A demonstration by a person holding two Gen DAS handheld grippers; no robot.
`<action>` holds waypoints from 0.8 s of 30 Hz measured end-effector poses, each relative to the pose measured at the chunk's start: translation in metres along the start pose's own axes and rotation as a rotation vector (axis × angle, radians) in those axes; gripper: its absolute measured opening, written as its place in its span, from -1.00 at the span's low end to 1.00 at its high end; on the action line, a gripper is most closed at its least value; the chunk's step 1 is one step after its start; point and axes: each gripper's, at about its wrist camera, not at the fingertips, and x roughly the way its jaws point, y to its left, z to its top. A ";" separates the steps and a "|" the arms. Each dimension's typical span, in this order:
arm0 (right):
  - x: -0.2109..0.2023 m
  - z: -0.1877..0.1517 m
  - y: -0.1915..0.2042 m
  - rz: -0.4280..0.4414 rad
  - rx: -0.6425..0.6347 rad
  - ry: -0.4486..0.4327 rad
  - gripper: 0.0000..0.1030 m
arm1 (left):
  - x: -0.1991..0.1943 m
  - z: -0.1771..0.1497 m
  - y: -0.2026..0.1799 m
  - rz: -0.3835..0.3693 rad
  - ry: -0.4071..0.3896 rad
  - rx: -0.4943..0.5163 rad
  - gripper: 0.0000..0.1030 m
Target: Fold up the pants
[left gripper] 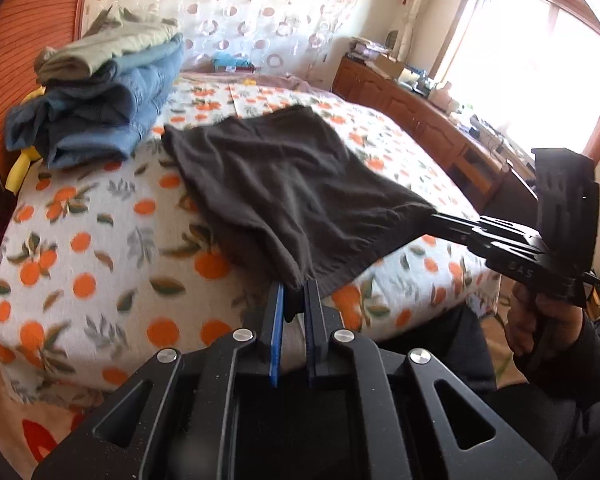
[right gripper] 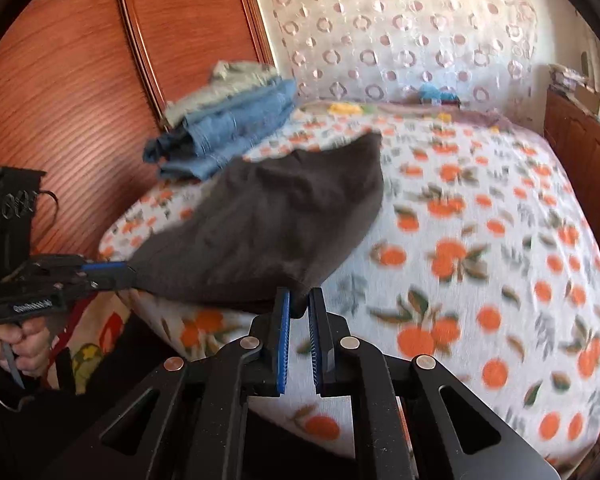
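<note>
Far left on the bed [left gripper: 100, 216] sits a stack of folded clothes [left gripper: 100, 96]. The dark pants [left gripper: 284, 184] are lifted off the orange-print blanket at the near edge, far end draped on the bed. Left gripper [left gripper: 296, 292] has its jaws pinching 1 near corner, right gripper [right gripper: 299, 300] pinches the other. My guess: thin bites, so any tug could slip a corner and the fold goes crooked.
</note>
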 end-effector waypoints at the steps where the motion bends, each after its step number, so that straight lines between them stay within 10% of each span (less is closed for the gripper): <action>1: 0.000 0.007 -0.001 0.001 -0.007 -0.012 -0.83 | 0.000 0.005 0.002 0.003 -0.011 -0.001 -0.80; 24: 0.115 0.136 -0.045 -0.020 -0.126 0.047 -0.83 | 0.073 0.139 0.067 0.103 -0.059 0.005 -0.80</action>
